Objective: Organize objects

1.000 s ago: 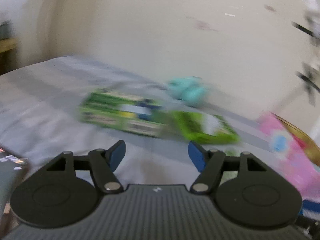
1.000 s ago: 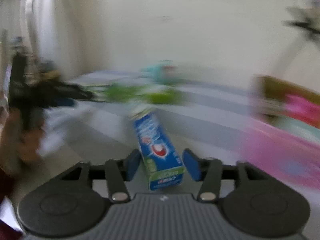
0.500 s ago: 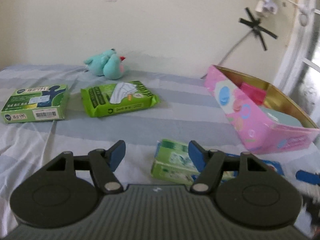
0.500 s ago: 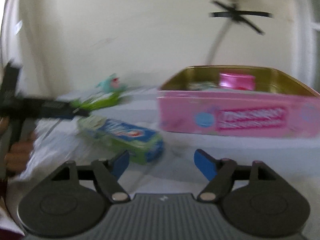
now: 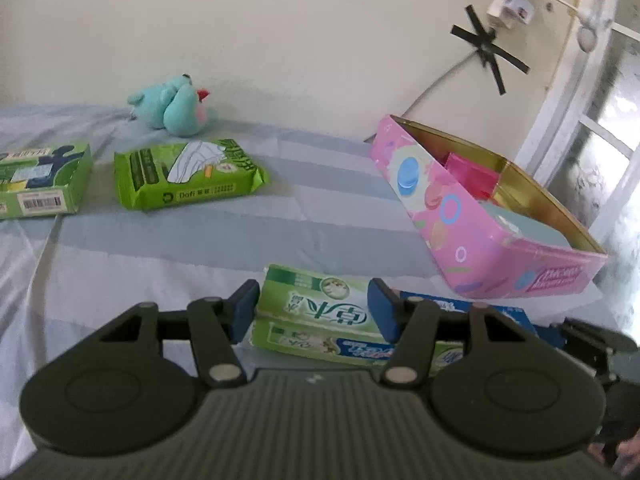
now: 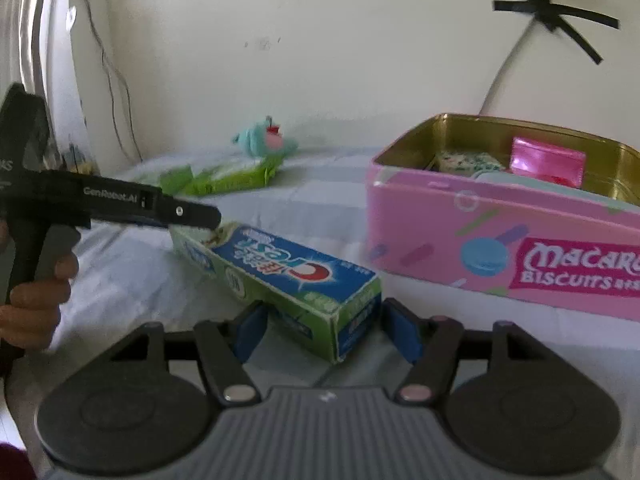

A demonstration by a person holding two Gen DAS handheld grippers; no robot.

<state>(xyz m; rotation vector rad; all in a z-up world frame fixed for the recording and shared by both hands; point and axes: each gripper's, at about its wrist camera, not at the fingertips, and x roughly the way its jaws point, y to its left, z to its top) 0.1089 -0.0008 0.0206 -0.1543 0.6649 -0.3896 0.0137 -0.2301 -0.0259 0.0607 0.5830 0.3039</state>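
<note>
A green and blue toothpaste box (image 5: 316, 304) (image 6: 288, 268) lies flat on the striped bed sheet, just left of a pink biscuit tin (image 5: 440, 216) (image 6: 440, 232). My left gripper (image 5: 313, 312) (image 6: 200, 216) hangs over the box's far end. Its jaws are closing: one pad stands beside the end, the other is in front of the top face, and no grip shows. My right gripper (image 6: 325, 326) has the near end between its pads. Its jaws are closing, with both pads against the box's sides.
The tin stands open with a pink pouch (image 6: 548, 160) and other packets inside. A teal plush toy (image 5: 176, 108), a green wipes pack (image 5: 188, 176) and a green carton (image 5: 40, 184) lie further back by the wall. A hand (image 6: 32, 300) holds the left gripper's handle.
A second ago my right gripper held the box up; it then lay on the sheet, and that gripper has come down around its near end. My left gripper narrowed over the far end.
</note>
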